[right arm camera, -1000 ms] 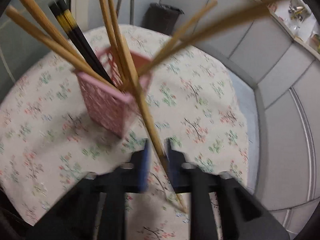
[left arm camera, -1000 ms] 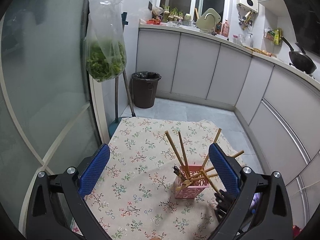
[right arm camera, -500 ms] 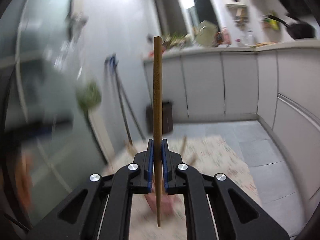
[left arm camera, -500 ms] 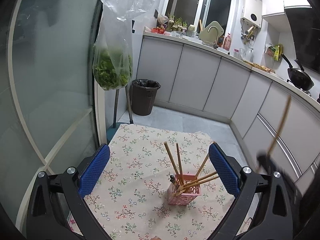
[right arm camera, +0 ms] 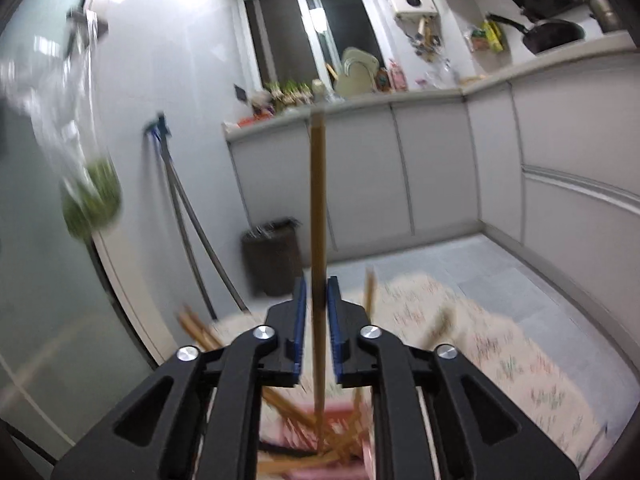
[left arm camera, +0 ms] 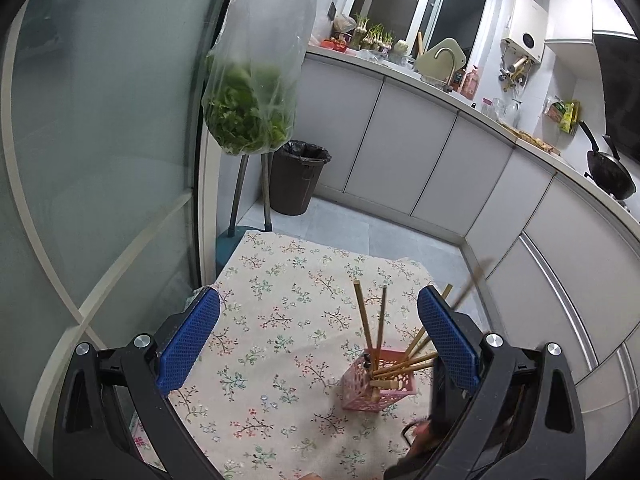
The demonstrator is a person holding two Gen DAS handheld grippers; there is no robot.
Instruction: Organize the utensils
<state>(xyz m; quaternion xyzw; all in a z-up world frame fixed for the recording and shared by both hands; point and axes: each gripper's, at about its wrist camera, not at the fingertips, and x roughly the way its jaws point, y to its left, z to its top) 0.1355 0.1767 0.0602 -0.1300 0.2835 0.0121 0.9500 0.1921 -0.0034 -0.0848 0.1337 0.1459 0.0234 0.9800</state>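
You are working in a narrow kitchen with grey cabinets along the far and right sides, over a small table under a floral tablecloth [left arm camera: 280, 320]. A plastic bag of greens [left arm camera: 250, 120] hangs on the left by the frosted glass door, a dark bin [left arm camera: 298, 178] stands on the floor beyond the table, and a black wok [left arm camera: 612, 174] sits on the counter at far right.

The pink holder [left arm camera: 378, 386] stands on the cloth at the near right, with several wooden chopsticks leaning out of it at different angles; they splay because the lattice basket is wide and nothing keeps them upright.

Your right gripper [right arm camera: 316, 320] has its blue pads closed in on a single chopstick [right arm camera: 318, 216], which stands upright with its lower tip down among the sticks in the holder, directly below. Holding it vertical looks meant to let the tip drop straight into the basket. The view is motion-blurred, so how deep the tip sits cannot be told.

Your left gripper [left arm camera: 316, 336] hangs wide open over the cloth, holding nothing, to the left of the holder; it seems only to be standing by.

No brand, label or writing is legible in either view
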